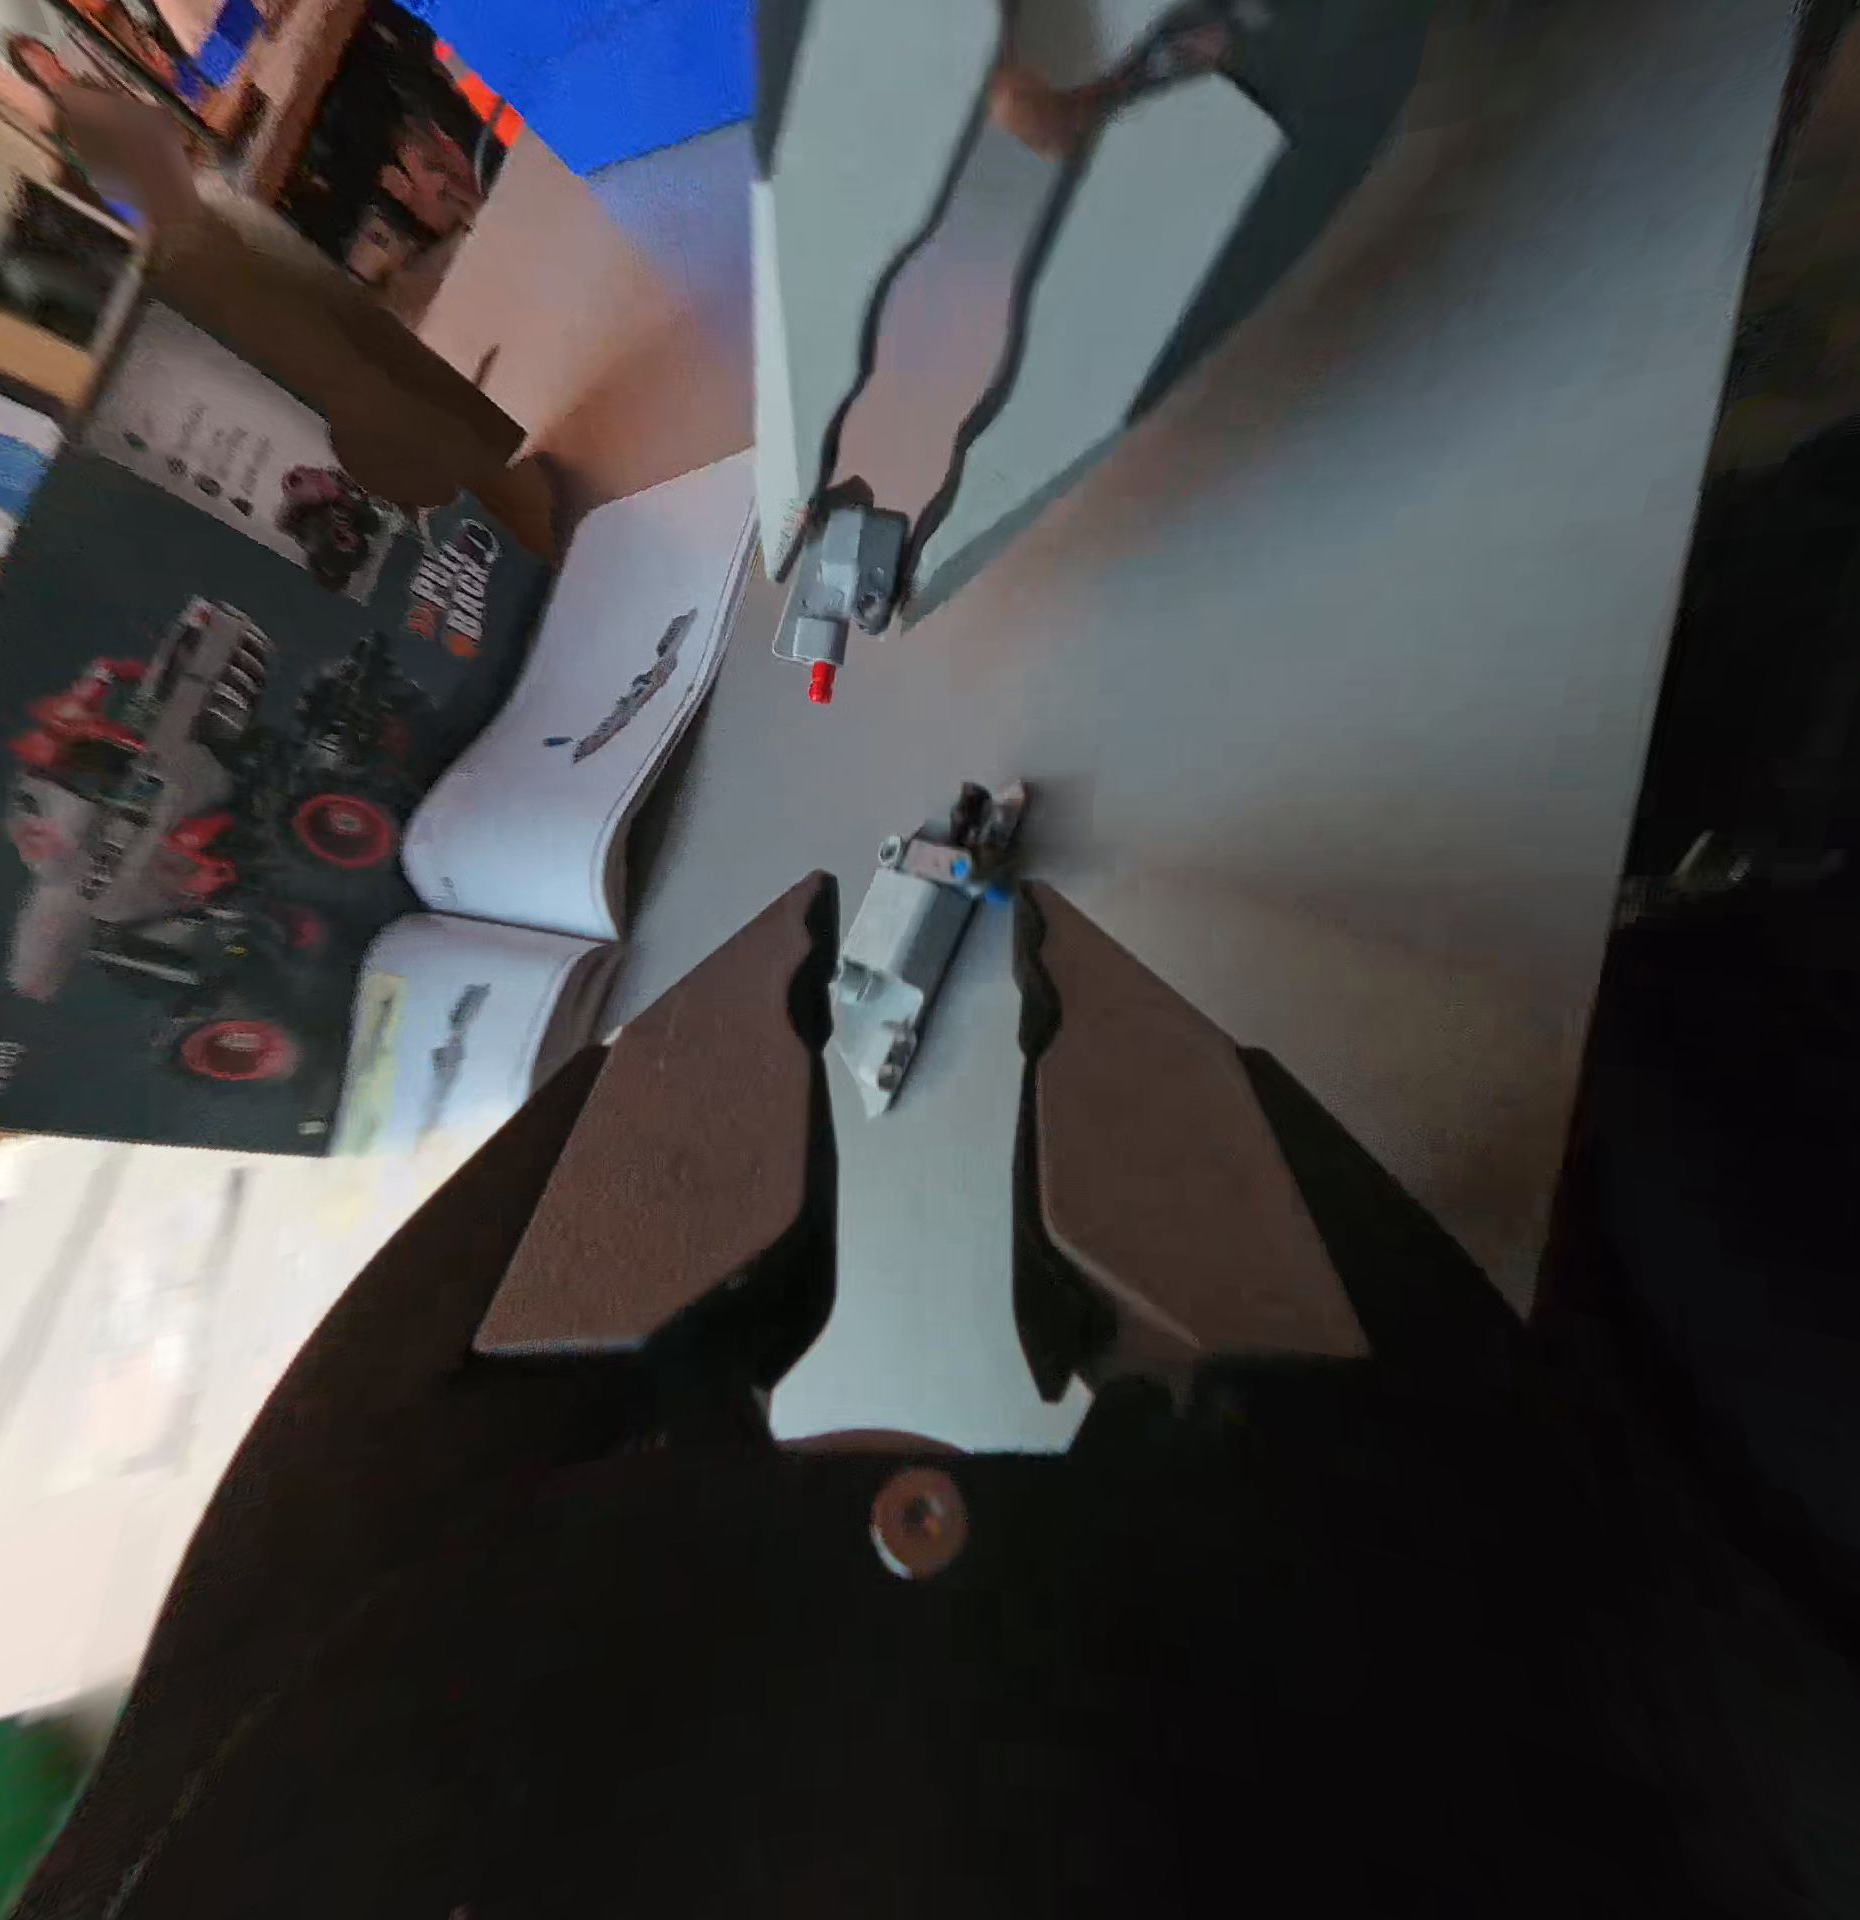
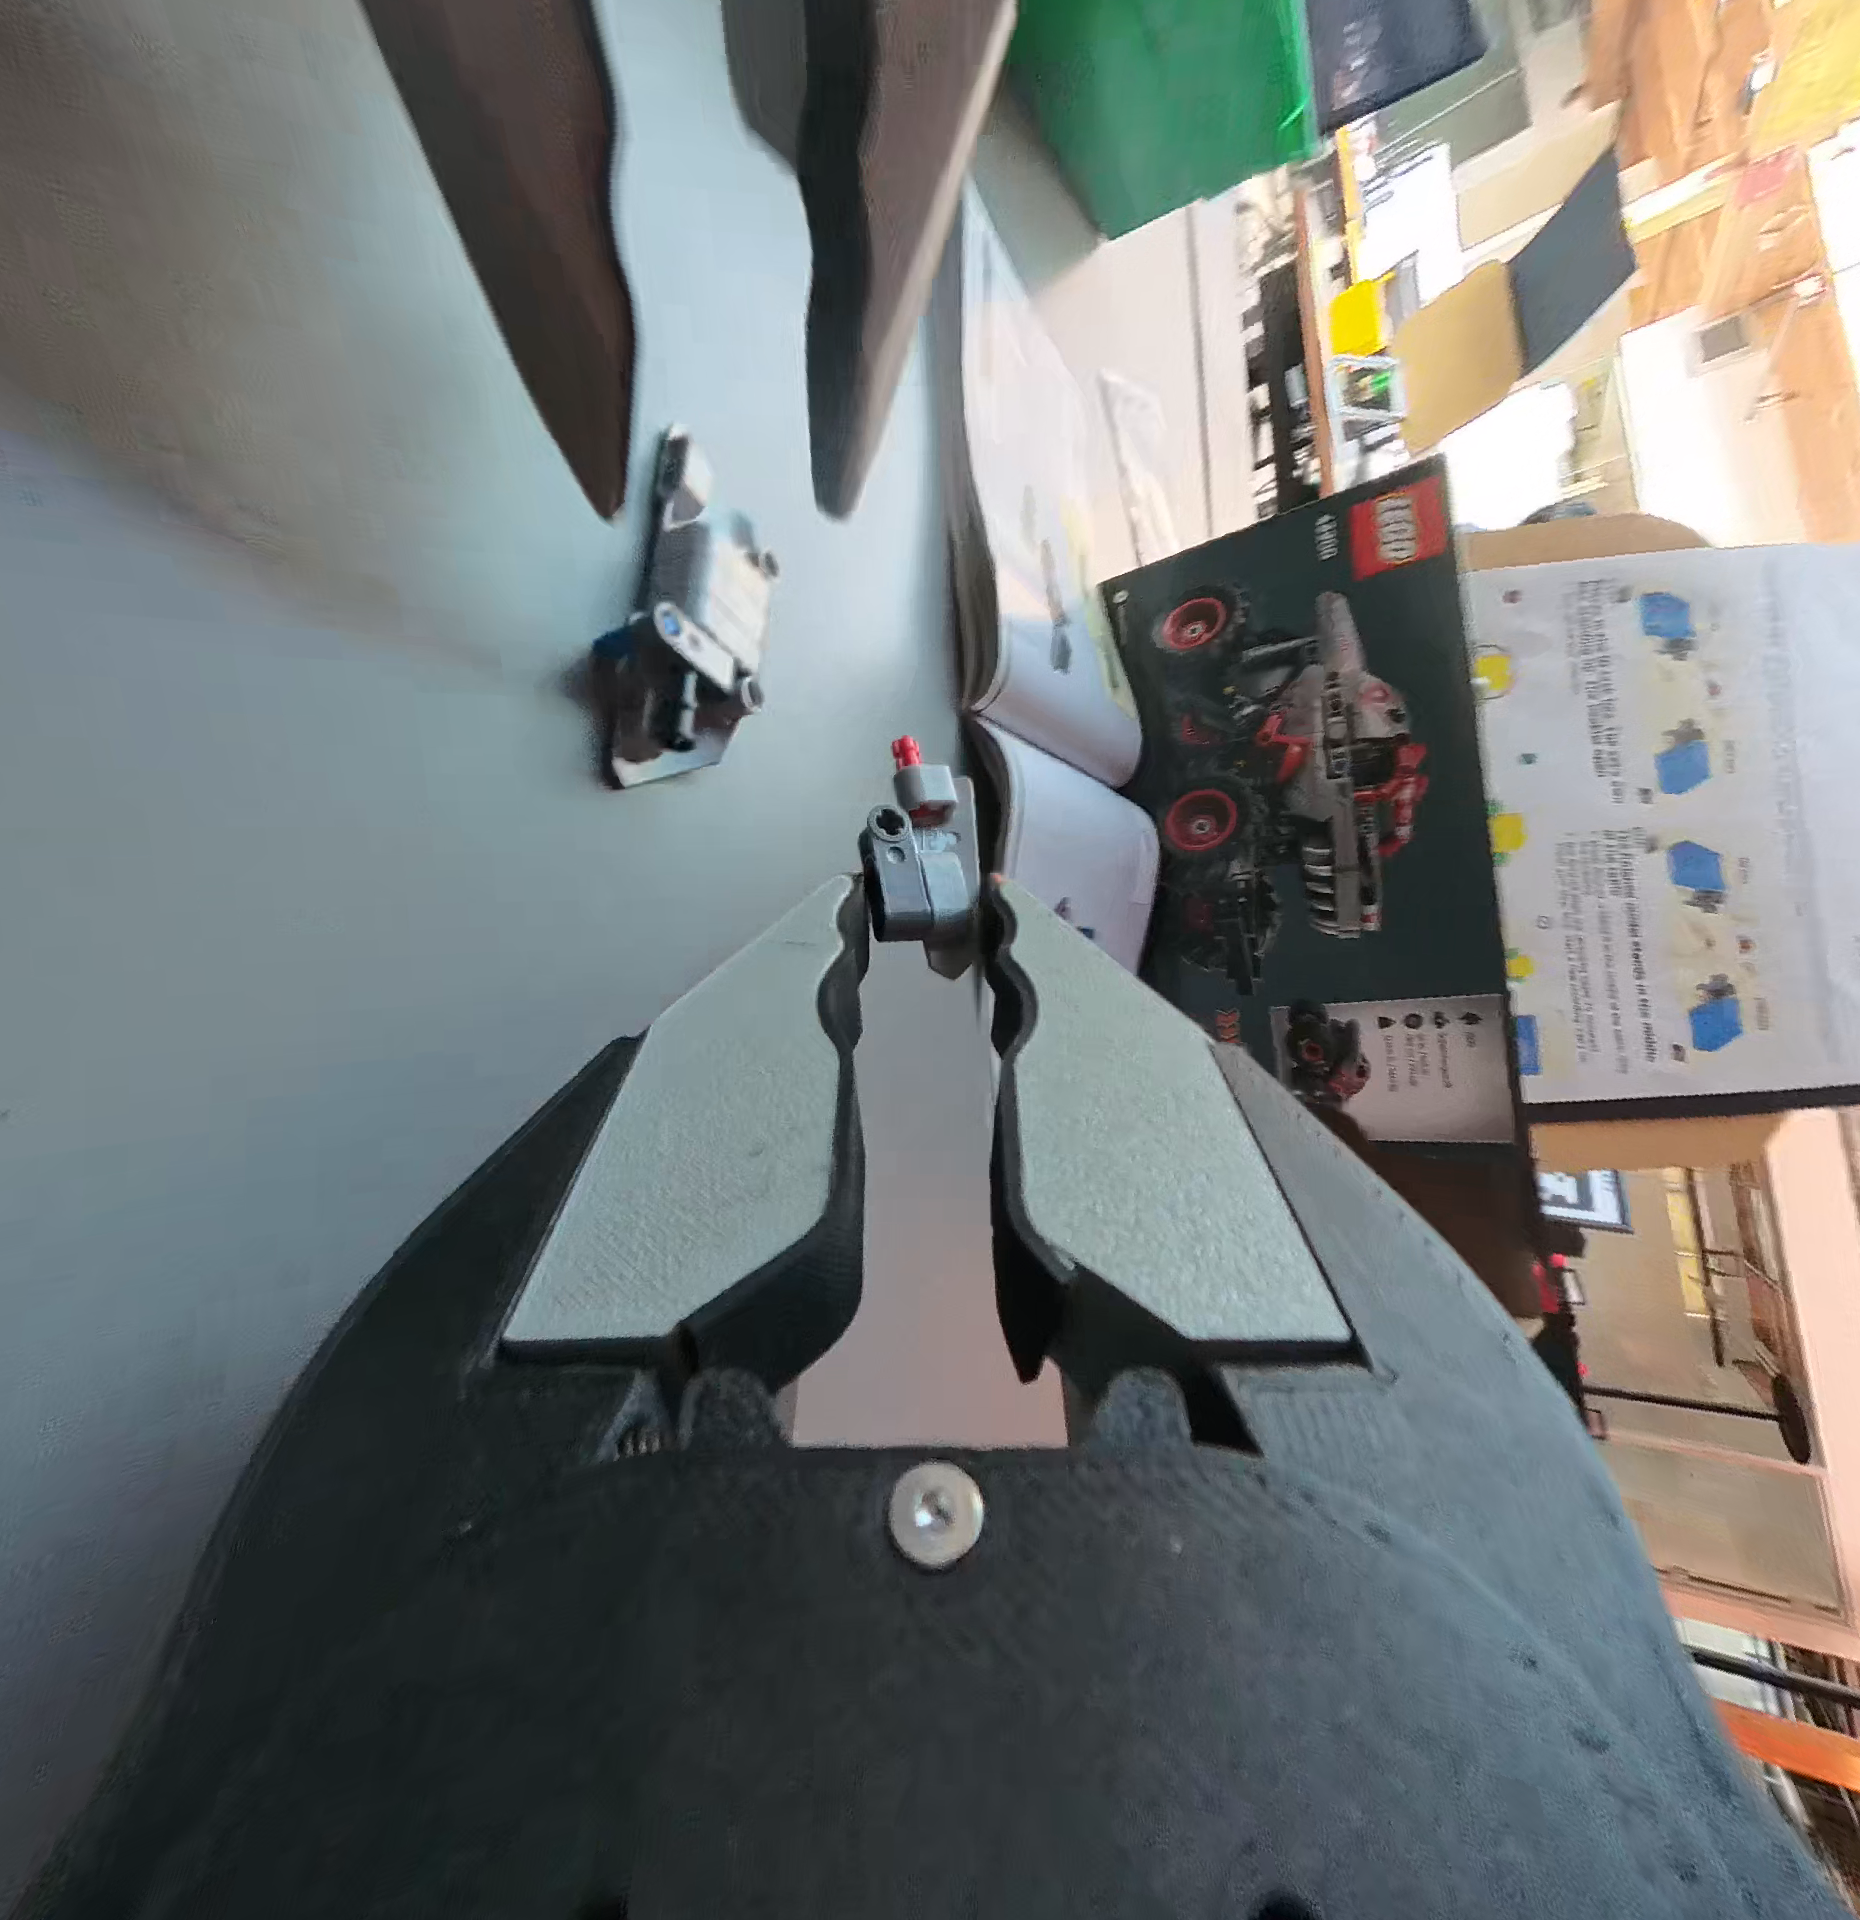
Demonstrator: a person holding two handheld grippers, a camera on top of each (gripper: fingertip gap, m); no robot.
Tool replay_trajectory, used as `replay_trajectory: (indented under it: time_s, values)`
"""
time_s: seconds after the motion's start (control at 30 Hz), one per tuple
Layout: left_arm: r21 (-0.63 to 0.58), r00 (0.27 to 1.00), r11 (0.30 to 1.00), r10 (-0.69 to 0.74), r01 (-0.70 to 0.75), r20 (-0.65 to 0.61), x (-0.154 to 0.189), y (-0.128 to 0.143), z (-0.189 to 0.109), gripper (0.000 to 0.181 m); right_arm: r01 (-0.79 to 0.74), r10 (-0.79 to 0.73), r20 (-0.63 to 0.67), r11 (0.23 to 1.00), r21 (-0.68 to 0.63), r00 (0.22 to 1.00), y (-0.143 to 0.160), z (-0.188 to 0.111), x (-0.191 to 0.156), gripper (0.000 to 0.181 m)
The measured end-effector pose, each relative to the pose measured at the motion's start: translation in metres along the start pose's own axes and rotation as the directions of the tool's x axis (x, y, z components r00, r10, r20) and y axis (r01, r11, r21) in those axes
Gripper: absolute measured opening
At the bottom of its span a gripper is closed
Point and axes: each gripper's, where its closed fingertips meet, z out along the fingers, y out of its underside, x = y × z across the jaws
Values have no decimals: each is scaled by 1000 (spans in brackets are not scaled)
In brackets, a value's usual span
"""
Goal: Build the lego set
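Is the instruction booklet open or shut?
Open: the instruction booklet lies spread on the table, pages bowed either side of its spine, against the set box.

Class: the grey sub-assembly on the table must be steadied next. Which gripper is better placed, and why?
Left. The left gripper is open with the sub-assembly between its fingertips, while the right gripper already holds a small grey piece with a red pin.

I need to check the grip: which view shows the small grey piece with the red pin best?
The right wrist view: the grey piece sits sharp between the right tool tips. The left wrist view shows it farther off and blurred.
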Motion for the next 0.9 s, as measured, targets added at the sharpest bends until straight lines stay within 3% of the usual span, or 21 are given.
replay_trajectory:
  time_s: [0.03, 0.13, 0.23, 0.27, 0.37, 0.67, 0.77, 0.9]
  values:
    - [24, 992, 993, -116, 117, -52, -5, -6, 2, 31, 6, -6, -30, 1000, 14, 1000, -4, -3, 5, 18]
    - [68, 870, 903, -384, 424, -309, -12, -31, 10, 32, 63, -60, -109, 998, 28, 992, -10, -9, 13, 18]
    - [29, 661, 784, -502, 620, -557, -15, -53, 12, 30, 101, -96, -123, 995, 28, 988, -14, -10, 10, 17]
    - [2, 622, 762, -527, 647, -579, -18, -54, 16, 28, 114, -109, -135, 993, 26, 985, -15, -11, 10, 16]
    - [5, 643, 783, -507, 622, -574, -25, -49, 25, 6, 125, -117, -152, 991, 40, 981, -17, -14, 11, 16]
    - [-75, 468, 701, -548, 709, -693, -25, -50, 29, 29, 199, -177, -209, 976, 92, 962, -23, -21, 15, 14]
    - [-91, 393, 662, -544, 744, -742, -26, -54, 27, 28, 209, -181, -202, 970, 127, 963, -28, -24, 12, 14]
    - [-80, 332, 645, -490, 760, -806, -18, -64, 15, 10, 219, -185, -200, 961, 167, 962, -36, -27, 10, 14]
